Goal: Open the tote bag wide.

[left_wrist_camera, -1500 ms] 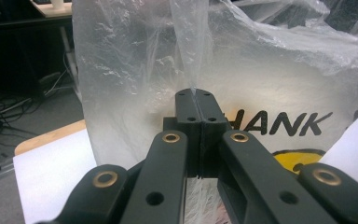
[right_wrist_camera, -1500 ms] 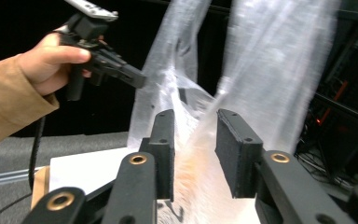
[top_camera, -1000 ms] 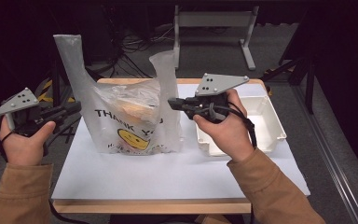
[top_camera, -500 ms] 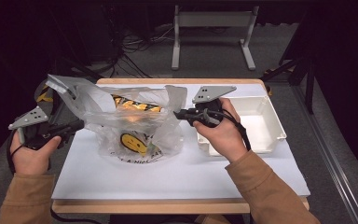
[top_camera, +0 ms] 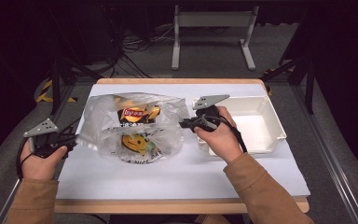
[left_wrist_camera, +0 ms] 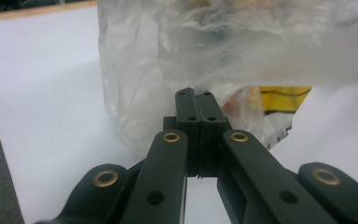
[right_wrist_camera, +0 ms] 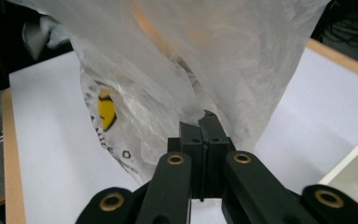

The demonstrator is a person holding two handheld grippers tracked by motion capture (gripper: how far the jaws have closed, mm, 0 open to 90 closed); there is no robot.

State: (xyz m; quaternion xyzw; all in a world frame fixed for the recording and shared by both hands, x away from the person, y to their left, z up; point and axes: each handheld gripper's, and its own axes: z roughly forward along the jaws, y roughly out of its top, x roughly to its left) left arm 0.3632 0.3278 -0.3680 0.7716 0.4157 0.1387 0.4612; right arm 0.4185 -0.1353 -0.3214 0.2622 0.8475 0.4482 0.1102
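A clear plastic carrier bag point(top_camera: 162, 113) with a yellow smiley print lies slumped on the white table top point(top_camera: 182, 172). Inside it is a yellow crisp packet point(top_camera: 137, 114). My left gripper point(top_camera: 73, 139) is at the bag's left edge, jaws shut with the thin plastic at their tips. In the left gripper view the bag point(left_wrist_camera: 168, 56) bulges right behind the shut tips of that gripper point(left_wrist_camera: 196, 93). My right gripper point(top_camera: 182, 123) is shut on the bag's right edge. In the right gripper view the film point(right_wrist_camera: 214, 56) rises out of the shut tips of that gripper point(right_wrist_camera: 201, 119).
A white plastic tray point(top_camera: 275, 123) stands at the right of the table, just behind my right hand. Beyond the table's far edge are a metal stand point(top_camera: 212, 28) and cables on the dark floor.
The bag's handles stood high a second ago. Both grippers have come down and moved apart, and the bag has sunk low and wide over the crisp packet.
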